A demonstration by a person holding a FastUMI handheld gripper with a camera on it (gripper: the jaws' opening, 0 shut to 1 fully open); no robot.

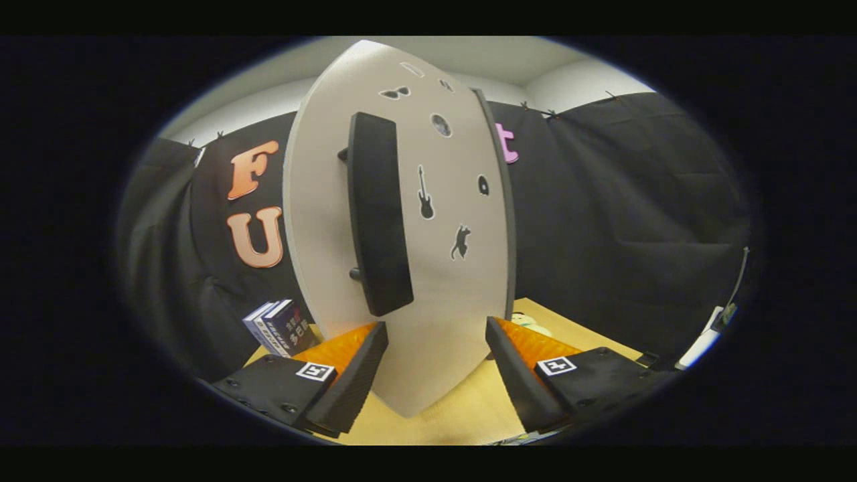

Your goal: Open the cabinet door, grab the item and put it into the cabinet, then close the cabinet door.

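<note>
A light grey cabinet door (442,268) with small black stickers stands right in front of me, seen close. Its long black handle (378,214) runs vertically on the door's left half, just above and ahead of my left finger. My gripper (436,335) is open, its fingers spread wide with the lower part of the door between and just beyond them. Neither finger touches the handle. I cannot tell whether the door is fully closed or slightly ajar. A pale item (532,325) lies on the wooden table (469,415), partly hidden behind the right finger.
Two dark books (281,328) stand to the left of the cabinet on the table. A white device with a cable (710,335) sits at the far right. Black cloth walls surround the booth.
</note>
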